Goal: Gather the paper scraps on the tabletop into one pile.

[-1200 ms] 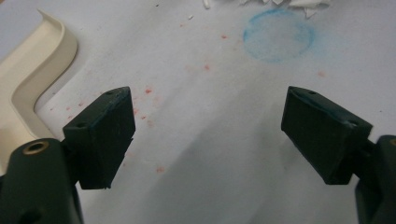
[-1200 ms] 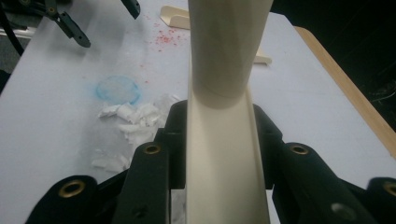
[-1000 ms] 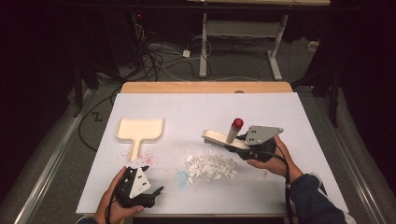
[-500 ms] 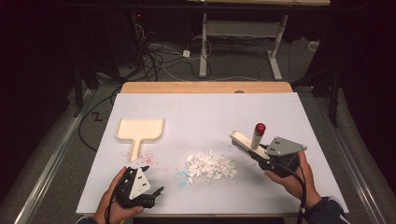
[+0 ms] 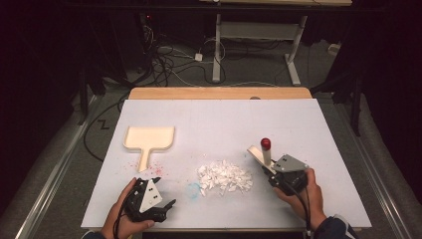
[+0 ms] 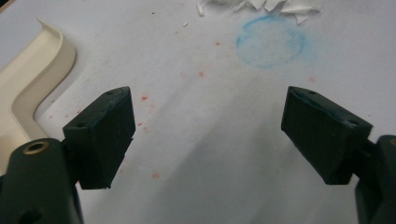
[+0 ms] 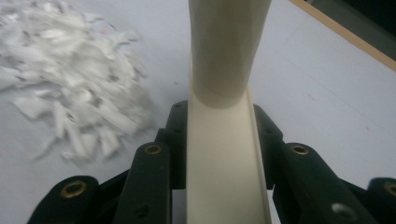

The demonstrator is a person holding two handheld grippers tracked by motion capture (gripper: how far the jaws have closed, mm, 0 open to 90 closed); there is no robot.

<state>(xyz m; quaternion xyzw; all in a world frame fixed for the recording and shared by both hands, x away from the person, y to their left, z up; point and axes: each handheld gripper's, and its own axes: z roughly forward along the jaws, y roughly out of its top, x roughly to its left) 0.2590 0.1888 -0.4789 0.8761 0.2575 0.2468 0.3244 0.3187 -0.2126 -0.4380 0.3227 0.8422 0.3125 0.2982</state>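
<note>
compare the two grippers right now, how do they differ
The left gripper stands open with nothing between its jaws; the right gripper is shut on the cream brush. The left sits near the dustpan; the right sits beside the pile of white scraps. Both are hand-held over the white table.

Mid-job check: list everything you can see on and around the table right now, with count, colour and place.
brush: 1, cream with red tip, right of the pile, held in the right claw
paper scraps: 1 pile, white, centre front
dustpan: 1, cream, left side of the table
blue chalky ring: 1, just left of the pile
table: 1, white top
cables: several, floor behind
left claw: black, open, front left
right claw: black, shut on brush
</note>
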